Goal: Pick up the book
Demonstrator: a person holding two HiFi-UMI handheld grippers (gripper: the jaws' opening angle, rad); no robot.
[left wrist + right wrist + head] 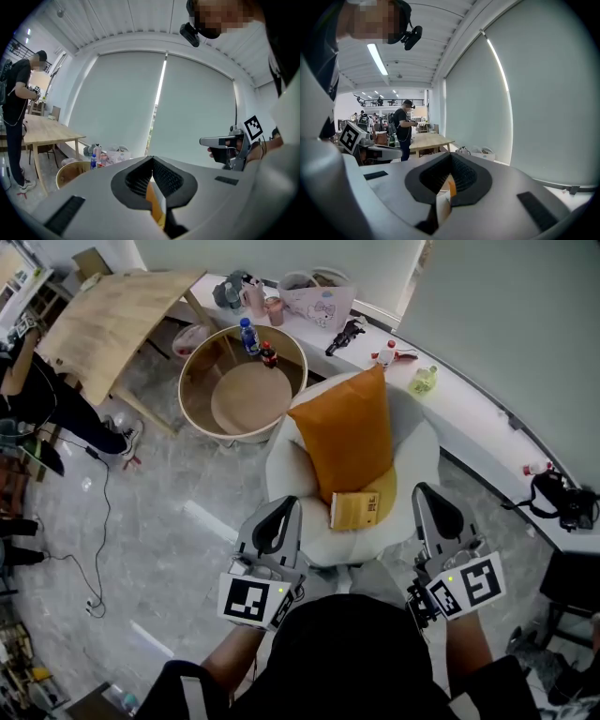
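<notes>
A thin yellow book [356, 510] lies on the seat of a white round chair [417, 451], leaning against the foot of an upright orange cushion [347, 432]. My left gripper [286, 503] is at the chair's front left edge, a little to the left of the book, with its jaws together and nothing in them. My right gripper [424, 489] is at the chair's front right edge, to the right of the book, jaws likewise together and empty. In the left gripper view the left gripper [152, 159] shows a sliver of orange cushion [155, 202] below its closed tips. The right gripper [451, 155] looks the same in its own view.
A round wooden tub table [199, 367] with two bottles [248, 336] stands behind the chair. A tilted wooden table [112, 315] is at the back left, a person [37, 395] beside it. A white counter [478, 413] with small items curves along the right. Cables [98, 521] cross the floor.
</notes>
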